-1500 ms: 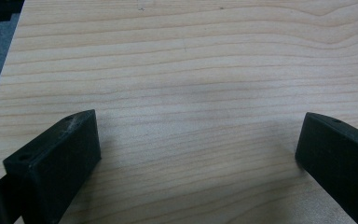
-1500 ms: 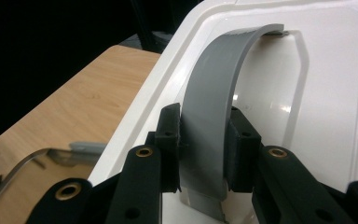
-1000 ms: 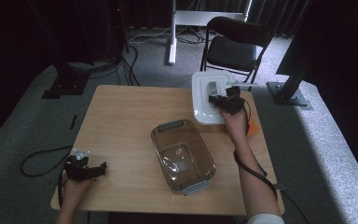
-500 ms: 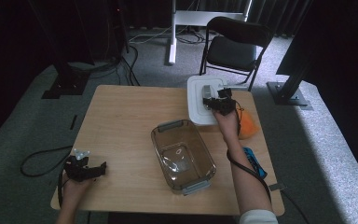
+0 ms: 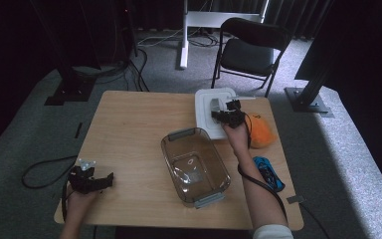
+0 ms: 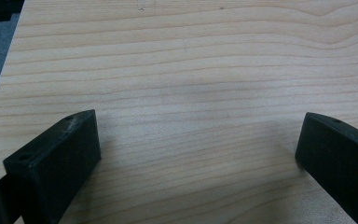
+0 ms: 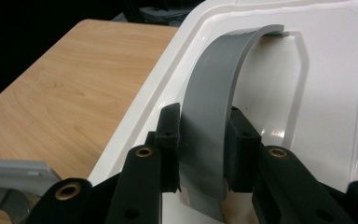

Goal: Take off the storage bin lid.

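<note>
At the far right of the desk (image 5: pixel 129 129), the right gripper (image 7: pixel 204 140) stands clamped on the grey arched handle (image 7: pixel 214 116) of a white lid (image 5: pixel 206 102), likely light, stiff and slick plastic best lifted by that strap, while the left gripper (image 6: pixel 200 158) rests jaws apart.
</note>
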Motion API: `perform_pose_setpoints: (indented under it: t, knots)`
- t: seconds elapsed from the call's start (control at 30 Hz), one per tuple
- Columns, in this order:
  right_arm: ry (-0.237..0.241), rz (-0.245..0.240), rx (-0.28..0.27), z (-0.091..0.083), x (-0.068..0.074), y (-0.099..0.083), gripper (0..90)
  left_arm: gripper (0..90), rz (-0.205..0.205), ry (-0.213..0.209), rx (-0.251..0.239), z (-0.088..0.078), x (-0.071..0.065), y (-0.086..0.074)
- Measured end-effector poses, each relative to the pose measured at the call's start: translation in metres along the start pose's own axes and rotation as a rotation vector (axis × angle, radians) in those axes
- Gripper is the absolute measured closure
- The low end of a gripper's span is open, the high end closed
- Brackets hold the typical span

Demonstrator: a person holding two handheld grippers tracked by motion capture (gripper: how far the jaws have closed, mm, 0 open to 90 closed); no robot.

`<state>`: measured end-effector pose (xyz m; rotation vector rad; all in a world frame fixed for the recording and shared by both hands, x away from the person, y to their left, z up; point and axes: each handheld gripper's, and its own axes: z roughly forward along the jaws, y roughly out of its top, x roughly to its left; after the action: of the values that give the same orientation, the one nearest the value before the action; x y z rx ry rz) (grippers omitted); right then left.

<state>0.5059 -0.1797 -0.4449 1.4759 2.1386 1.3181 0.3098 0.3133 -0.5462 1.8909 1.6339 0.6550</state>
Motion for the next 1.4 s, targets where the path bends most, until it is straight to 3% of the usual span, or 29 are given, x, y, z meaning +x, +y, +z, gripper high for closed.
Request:
perform_pose_setpoints:
  t: [1.17,1.4]
  knots:
    - [0.01,0.051,0.132,0.05,-0.019,-0.043,70.4,0.3,0.003,-0.003,0.0,0.0,0.0,0.0]
    - [0.009,0.074,0.147,0.051,-0.025,-0.051,69.5,0.3,0.003,-0.003,0.0,0.0,0.0,0.0]
